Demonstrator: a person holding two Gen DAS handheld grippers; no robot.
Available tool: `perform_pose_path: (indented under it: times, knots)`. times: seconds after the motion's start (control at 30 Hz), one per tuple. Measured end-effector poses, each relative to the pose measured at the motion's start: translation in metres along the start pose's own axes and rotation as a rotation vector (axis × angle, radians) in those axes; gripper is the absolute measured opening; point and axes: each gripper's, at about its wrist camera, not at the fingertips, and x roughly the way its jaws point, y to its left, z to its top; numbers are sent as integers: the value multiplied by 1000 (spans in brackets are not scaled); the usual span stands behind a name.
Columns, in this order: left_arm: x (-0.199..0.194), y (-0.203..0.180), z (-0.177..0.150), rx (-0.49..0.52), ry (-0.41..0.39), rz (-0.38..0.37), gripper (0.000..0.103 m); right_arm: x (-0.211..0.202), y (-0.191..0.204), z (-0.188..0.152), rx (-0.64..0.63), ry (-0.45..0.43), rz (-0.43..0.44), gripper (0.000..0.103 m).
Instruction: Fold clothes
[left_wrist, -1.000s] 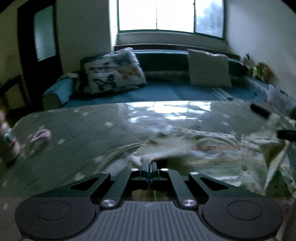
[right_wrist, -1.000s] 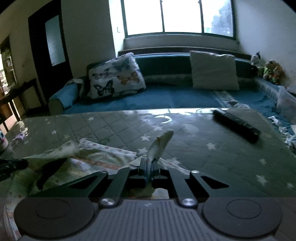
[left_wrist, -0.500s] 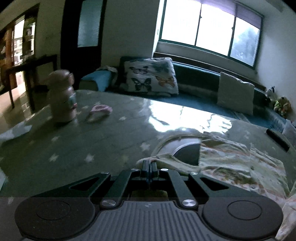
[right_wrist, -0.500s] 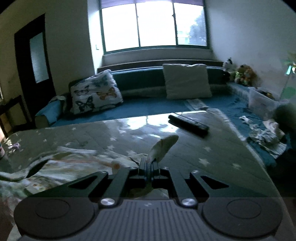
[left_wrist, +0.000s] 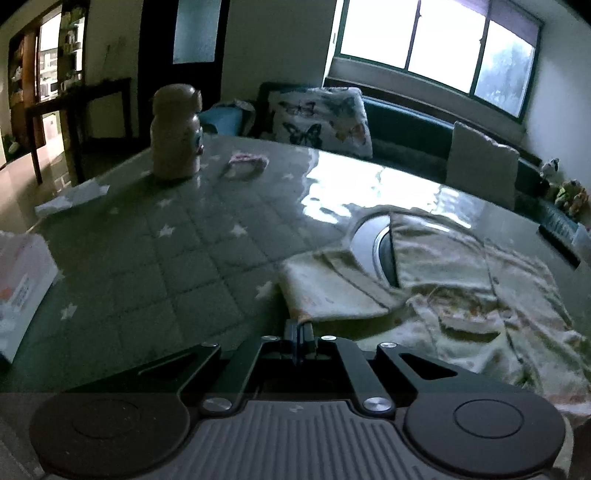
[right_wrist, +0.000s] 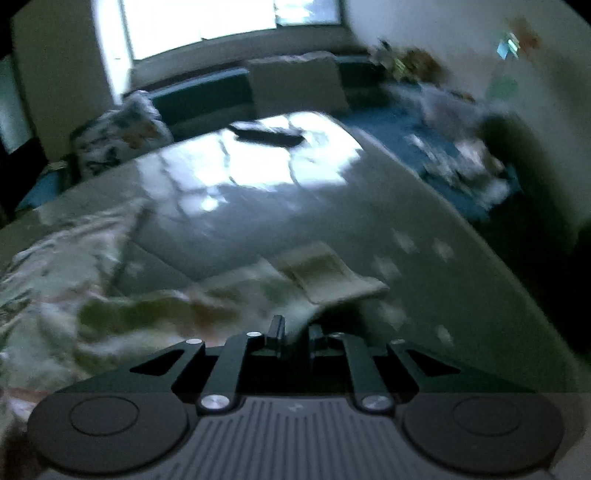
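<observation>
Left tool: fingers pressed together, meeting the near corner of the patterned garment; whether cloth is pinched between them cannot be told. Right tool: fingers parted by a narrow gap, with a fold of the garment lying in the gap and spilling past it toward 1 o'clock; the view is motion-blurred.

The garment lies spread on the star-patterned surface, its neck opening at 12 o'clock from the left tool and its body running toward 3 o'clock. At 10 o'clock stands a beige bottle, a small pink item just beside it toward 11 o'clock, and a white box sits at 9 o'clock. A dark remote control rests at the far edge, 12 o'clock from the right tool. Beyond, a butterfly-print cushion leans on a blue sofa.
</observation>
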Motion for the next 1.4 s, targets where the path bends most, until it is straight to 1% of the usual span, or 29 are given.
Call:
perform_pose_path:
  times: [0.03, 0.13, 0.2, 0.23, 0.27, 0.33, 0.43, 0.47, 0.6, 0.67, 0.77, 0.93, 1.07, 1.23, 1.27, 1.3, 1.37, 1.4]
  knots:
    - [0, 1, -2, 4, 7, 6, 3, 0, -8, -5, 12, 10, -22, 13]
    - [-2, 3, -6, 12, 19, 22, 8, -8, -26, -14, 27, -3, -88, 20]
    - [-2, 5, -6, 14, 19, 31, 15, -16, -32, -14, 26, -24, -125, 21]
    - [-3, 5, -6, 18, 17, 36, 21, -20, -33, -12, 23, -39, -126, 21]
    - [-4, 5, -5, 25, 11, 43, 27, -23, -33, -11, 15, -54, -121, 25]
    - [-7, 3, -4, 37, -1, 55, 33, -27, -27, -5, -6, -88, -102, 33]
    - [-10, 3, -3, 51, -14, 61, 40, -18, -9, 3, -31, -94, -42, 35]
    - [-12, 2, -2, 61, -19, 61, 41, -14, -2, 6, -38, -87, -17, 36]
    - [-20, -7, -1, 122, -51, 56, 41, 13, 23, 9, -88, -55, 28, 39]
    - [-21, -13, -1, 161, -65, 40, 41, 25, 29, 9, -92, -34, 25, 39]
    - [-19, -25, -1, 215, -74, 7, 41, 32, 32, 9, -102, -46, 2, 44]
    - [0, -52, 0, 317, -64, -60, 40, 33, 31, 9, -103, -46, -3, 44]
    - [18, -56, 1, 335, -50, -55, 40, 32, 33, 7, -106, -49, -8, 49]
    - [41, -61, 2, 358, -33, -49, 40, 33, 34, 8, -102, -49, -8, 52]
    - [45, -62, 2, 362, -30, -47, 38, 34, 34, 8, -101, -49, -7, 52]
    - [50, -63, 2, 367, -26, -46, 34, 34, 35, 8, -101, -49, -7, 53]
    - [59, -65, 3, 376, -19, -43, 12, 33, 35, 8, -103, -50, -9, 54]
    - [64, -66, 3, 380, -16, -42, 8, 33, 36, 8, -104, -50, -10, 55]
